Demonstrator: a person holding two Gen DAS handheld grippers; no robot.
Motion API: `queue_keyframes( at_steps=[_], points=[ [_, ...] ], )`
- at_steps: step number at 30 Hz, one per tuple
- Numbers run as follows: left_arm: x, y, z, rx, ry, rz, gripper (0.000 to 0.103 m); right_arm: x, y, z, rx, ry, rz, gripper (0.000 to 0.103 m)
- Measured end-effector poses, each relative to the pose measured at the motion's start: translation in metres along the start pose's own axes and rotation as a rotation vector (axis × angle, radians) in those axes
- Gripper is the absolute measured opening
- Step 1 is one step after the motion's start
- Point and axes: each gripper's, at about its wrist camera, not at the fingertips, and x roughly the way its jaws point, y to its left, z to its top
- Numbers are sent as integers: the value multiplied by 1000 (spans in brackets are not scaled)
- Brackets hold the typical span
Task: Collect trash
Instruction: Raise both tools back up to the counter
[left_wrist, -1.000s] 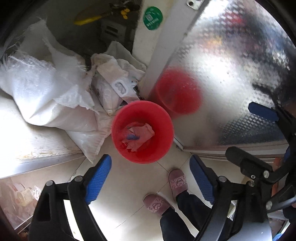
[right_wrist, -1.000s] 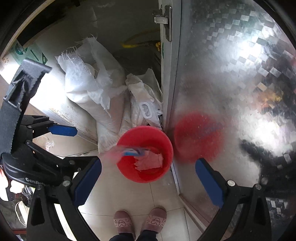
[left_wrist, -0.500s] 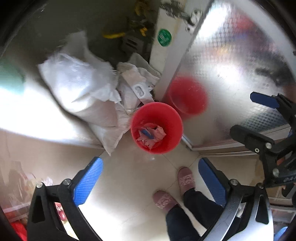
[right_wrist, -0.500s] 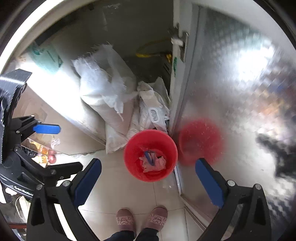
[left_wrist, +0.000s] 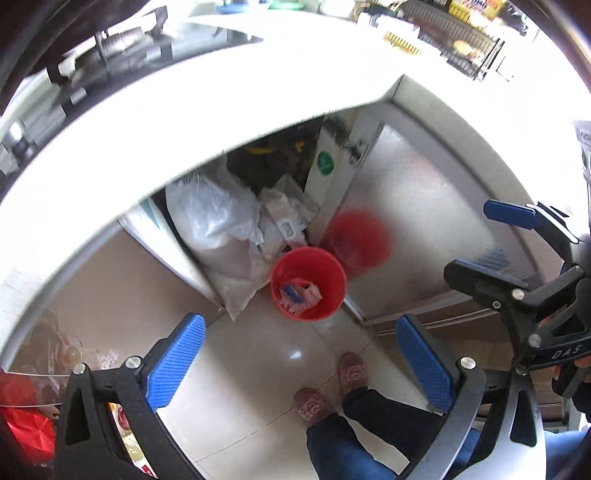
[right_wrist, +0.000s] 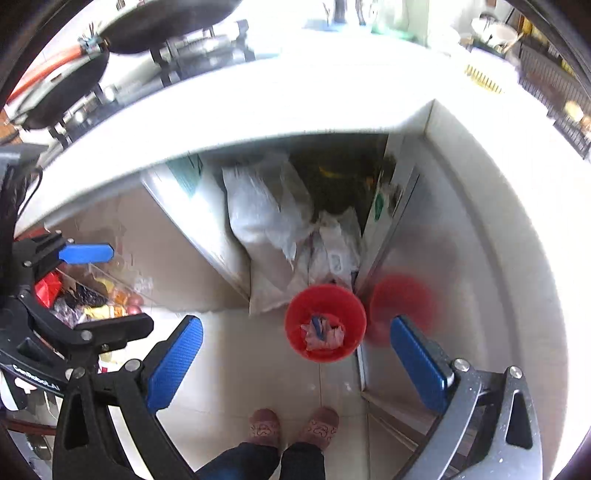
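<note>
A pale tiled floor (left_wrist: 280, 354) runs under a white counter (right_wrist: 280, 107) whose cabinet stands open. On the floor at the foot of the metal cabinet door (left_wrist: 417, 236) sits a red bucket (left_wrist: 308, 282) with crumpled pink trash (left_wrist: 300, 295) inside, white sacks (left_wrist: 218, 236) just behind it. The left gripper (left_wrist: 299, 365) and right gripper (right_wrist: 295, 365) hang above, jaws spread wide and empty. Slippered feet (right_wrist: 291, 424) stand below.

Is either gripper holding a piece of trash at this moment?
No: the left gripper and the right gripper both stand wide open with nothing between them, and the trash lies in the red bucket.
</note>
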Motion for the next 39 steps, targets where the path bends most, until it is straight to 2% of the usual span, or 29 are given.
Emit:
queue_keyframes(
  at_steps=[3, 11, 17, 23, 26, 34, 39],
  points=[
    [-23, -5, 11, -1, -21, 24, 103, -28, 5, 9, -6, -29, -17, 101],
    [-79, -26, 57, 21, -125, -15, 103, -83, -5, 30, 31, -103, -59, 102],
    [-105, -40, 98, 72, -184, -21, 103, -107, -23, 57, 32, -158, -107, 102],
    [-100, -55, 142, 126, -215, -5, 103, -114, -48, 81, 58, -197, -128, 102],
    [-93, -58, 166, 142, -233, -22, 103, -119, -62, 92, 62, -212, -130, 102],
    [-68, -74, 236, 177, -216, -14, 103, -107, -116, 140, 70, -219, -134, 102],
    [-50, -77, 278, 152, -193, -35, 103, -96, -150, 174, 54, -208, -125, 102]
  ],
)
